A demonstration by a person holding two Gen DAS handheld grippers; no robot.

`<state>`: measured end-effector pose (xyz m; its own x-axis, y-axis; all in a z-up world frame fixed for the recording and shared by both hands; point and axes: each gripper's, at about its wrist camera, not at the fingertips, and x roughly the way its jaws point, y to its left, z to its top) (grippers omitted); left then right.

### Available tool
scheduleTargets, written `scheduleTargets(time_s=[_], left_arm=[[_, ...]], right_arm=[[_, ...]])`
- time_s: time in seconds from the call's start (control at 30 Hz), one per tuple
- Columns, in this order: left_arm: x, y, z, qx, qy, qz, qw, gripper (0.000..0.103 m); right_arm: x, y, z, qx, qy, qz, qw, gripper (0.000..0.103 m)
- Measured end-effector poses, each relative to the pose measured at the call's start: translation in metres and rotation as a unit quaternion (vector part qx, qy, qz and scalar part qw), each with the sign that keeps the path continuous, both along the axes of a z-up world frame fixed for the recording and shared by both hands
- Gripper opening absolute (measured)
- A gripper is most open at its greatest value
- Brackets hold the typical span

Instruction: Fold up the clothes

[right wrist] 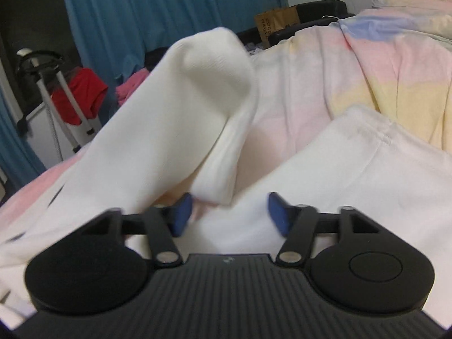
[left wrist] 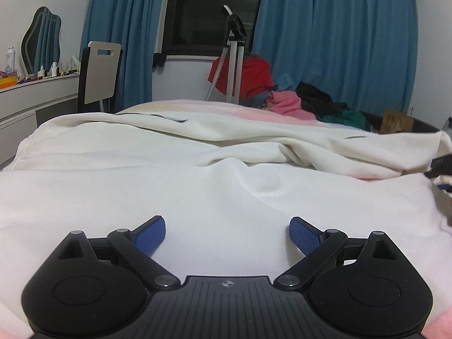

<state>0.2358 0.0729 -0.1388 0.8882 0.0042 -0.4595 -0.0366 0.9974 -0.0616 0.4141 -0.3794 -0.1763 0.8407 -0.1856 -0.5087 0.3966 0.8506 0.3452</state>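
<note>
Both tongs gape empty, left tongs point(left wrist: 227, 233) and right tongs point(right wrist: 229, 212), over the white garment point(left wrist: 197, 186) on the bed point(right wrist: 381, 65); mid-fold, likely regrasp next.

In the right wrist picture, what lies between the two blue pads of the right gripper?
In the right wrist view, a fold of the white garment hangs between the open right gripper jaws, its lower end near the left pad; no pad presses it.

From the left wrist we look low and close across the white garment point(left wrist: 226, 192) toward the dark window point(left wrist: 212, 8). From the right wrist we face the pastel bedding point(right wrist: 389, 65), equally close. We share the blue curtains point(left wrist: 339, 42) and the red cloth point(right wrist: 82, 96).
</note>
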Motion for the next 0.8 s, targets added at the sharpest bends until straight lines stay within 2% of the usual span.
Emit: scheduleTargets(time_s=[0.03,0.07,0.1,0.27,0.4,0.43,0.57,0.67,0.8], left_arm=[[0.0,0.0,-0.001,0.0,0.001,0.0,1.0,0.096],[0.001,0.001,-0.001,-0.001,0.001,0.0,1.0,0.096],[0.001,0.001,-0.002,-0.002,0.002,-0.001,1.0,0.096],[0.0,0.004,-0.002,-0.006,0.0,-0.002,1.0,0.096],[-0.002,0.008,-0.001,-0.015,-0.004,-0.001,0.9999,0.096],[-0.003,0.009,0.0,-0.017,-0.005,-0.001,0.9998,0.096],[-0.003,0.01,0.0,-0.023,-0.005,0.002,0.9997,0.096],[-0.001,0.011,-0.001,-0.024,-0.002,0.001,0.9997,0.096],[0.003,0.014,-0.003,-0.038,0.0,0.001,0.9993,0.096]], right_arm=[[0.002,-0.004,0.001,0.007,-0.009,0.0,1.0,0.026],[0.003,-0.006,0.003,0.011,-0.017,0.001,1.0,0.016],[0.004,-0.005,0.006,0.006,-0.026,0.003,1.0,0.011],[-0.027,0.02,0.052,-0.085,-0.118,0.004,0.989,0.009],[-0.049,0.028,0.101,-0.118,-0.193,-0.019,0.974,0.008],[-0.044,0.026,0.113,-0.122,-0.197,-0.022,0.972,0.008],[0.011,0.007,0.16,-0.141,-0.161,-0.013,0.977,0.008],[0.061,-0.006,0.185,-0.141,-0.104,0.003,0.985,0.008],[0.089,-0.016,0.21,-0.102,-0.142,0.019,0.984,0.008]])
